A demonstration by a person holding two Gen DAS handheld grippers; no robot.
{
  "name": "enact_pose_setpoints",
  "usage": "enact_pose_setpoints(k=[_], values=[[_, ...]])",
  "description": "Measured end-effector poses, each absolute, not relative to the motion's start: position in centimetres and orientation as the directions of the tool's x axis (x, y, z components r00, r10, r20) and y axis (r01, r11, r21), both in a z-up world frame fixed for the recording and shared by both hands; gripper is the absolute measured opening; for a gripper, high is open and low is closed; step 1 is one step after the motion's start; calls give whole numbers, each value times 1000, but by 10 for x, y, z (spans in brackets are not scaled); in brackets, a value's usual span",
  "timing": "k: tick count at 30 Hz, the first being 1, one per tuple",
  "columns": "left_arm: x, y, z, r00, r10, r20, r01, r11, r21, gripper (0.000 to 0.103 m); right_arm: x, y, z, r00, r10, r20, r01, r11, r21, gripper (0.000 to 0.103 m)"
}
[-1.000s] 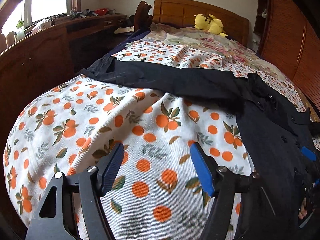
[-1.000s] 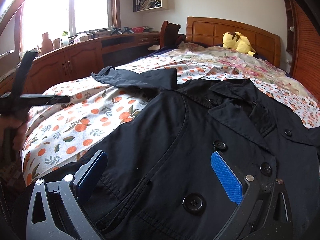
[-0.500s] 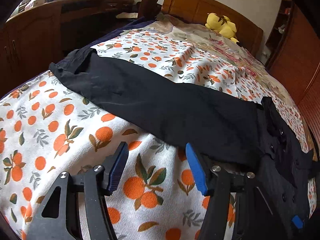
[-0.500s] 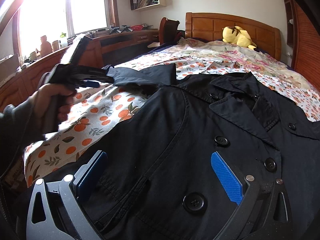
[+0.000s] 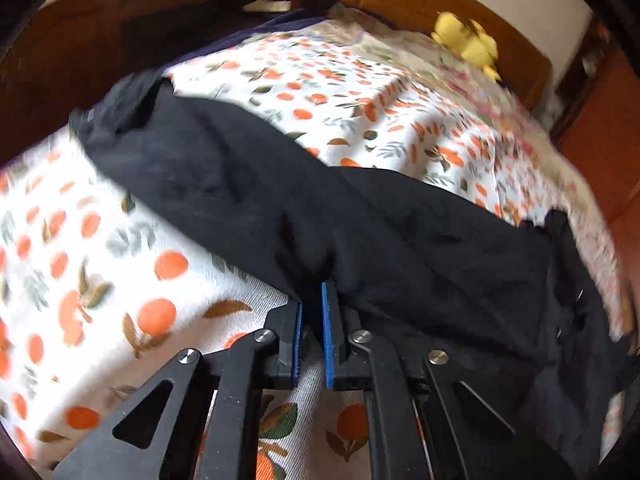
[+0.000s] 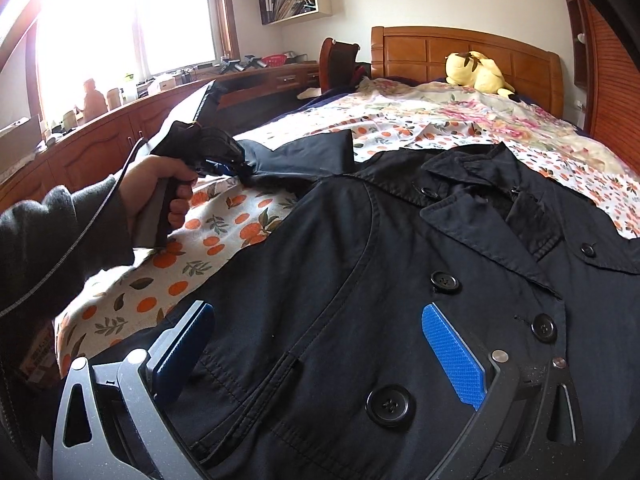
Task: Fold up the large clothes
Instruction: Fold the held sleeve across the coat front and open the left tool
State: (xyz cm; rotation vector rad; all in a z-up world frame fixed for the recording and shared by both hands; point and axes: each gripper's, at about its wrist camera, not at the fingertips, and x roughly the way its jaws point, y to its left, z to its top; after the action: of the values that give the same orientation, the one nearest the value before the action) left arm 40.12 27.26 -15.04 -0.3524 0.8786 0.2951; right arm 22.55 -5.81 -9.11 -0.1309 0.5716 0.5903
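Observation:
A dark navy double-breasted coat (image 6: 360, 264) lies face up on the bed, buttons showing, with its left sleeve (image 5: 280, 184) stretched out to the left over the orange-print sheet. My left gripper (image 5: 312, 300) is shut on the near edge of that sleeve about midway along it; it also shows in the right wrist view (image 6: 224, 160), held in a hand. My right gripper (image 6: 316, 344) is open, its blue pads hovering just over the coat's front near the lower buttons.
The bed has an orange-print sheet (image 5: 100, 272) and a floral cover (image 6: 480, 120) behind. A yellow plush toy (image 6: 476, 72) sits by the wooden headboard (image 6: 460, 48). Wooden cabinets (image 6: 104, 148) line the left side under the window. A chair (image 6: 340, 60) stands by the bed head.
My left gripper moved forward to the sleeve and closed on its near edge. My right gripper stayed open over the coat front.

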Motion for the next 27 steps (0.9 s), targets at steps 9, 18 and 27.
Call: enact_pose_setpoints(k=[9, 18, 27], values=[[348, 196, -42, 722, 171, -671, -261, 965, -34, 3, 225, -70, -83, 649, 538, -538, -576, 809, 113, 103], [285, 134, -30, 737, 137, -662, -160, 987, 27, 3, 223, -108, -69, 661, 540, -522, -548, 822, 156, 103], [242, 125, -65, 719, 165, -675, -153, 985, 78, 3, 214, -113, -67, 681, 498, -537, -536, 839, 98, 103]])
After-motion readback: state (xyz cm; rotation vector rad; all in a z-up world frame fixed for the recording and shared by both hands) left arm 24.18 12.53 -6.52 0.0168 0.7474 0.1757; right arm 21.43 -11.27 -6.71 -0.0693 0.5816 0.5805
